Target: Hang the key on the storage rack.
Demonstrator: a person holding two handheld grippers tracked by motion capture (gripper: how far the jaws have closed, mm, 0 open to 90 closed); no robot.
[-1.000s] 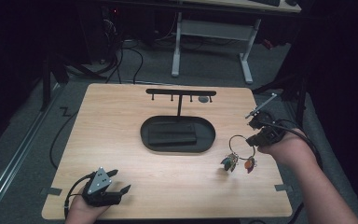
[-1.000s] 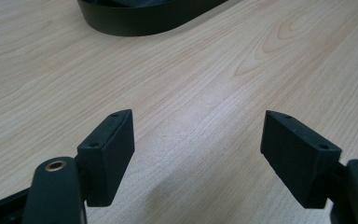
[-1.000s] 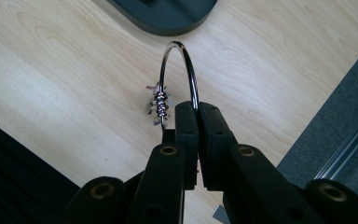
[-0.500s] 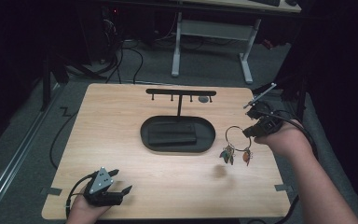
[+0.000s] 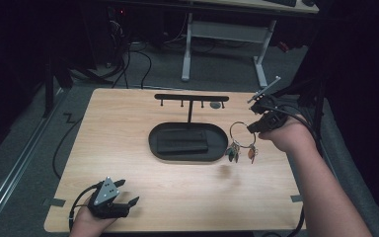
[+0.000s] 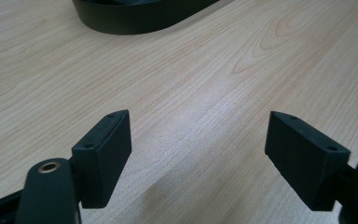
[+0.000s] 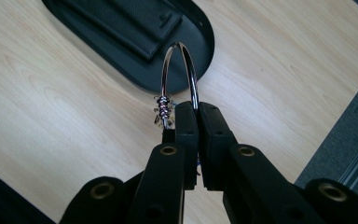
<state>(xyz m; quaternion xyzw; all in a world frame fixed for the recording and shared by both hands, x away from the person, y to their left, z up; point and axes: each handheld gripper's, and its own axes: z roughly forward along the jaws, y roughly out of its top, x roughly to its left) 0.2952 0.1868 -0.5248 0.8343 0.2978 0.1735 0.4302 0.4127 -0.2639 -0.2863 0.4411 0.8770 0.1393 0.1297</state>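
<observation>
- Bench (image 5: 128,192): nothing's moved on it; tray (image 5: 187,142) sits mid-bench under the hook rack (image 5: 191,98).
- Right gripper (image 5: 254,127), pinching the key ring (image 5: 240,132), has lifted the keys clear near the right edge, probably rack-bound.
- Left gripper (image 5: 123,193) idles spread, front-left corner.

— What did your claws look like?
— My left gripper (image 5: 121,197) was black with a grey three-cornered plate; my right gripper (image 7: 198,116) had brass-ringed screw holes.
— Sleeves?
— None; bare forearms.
</observation>
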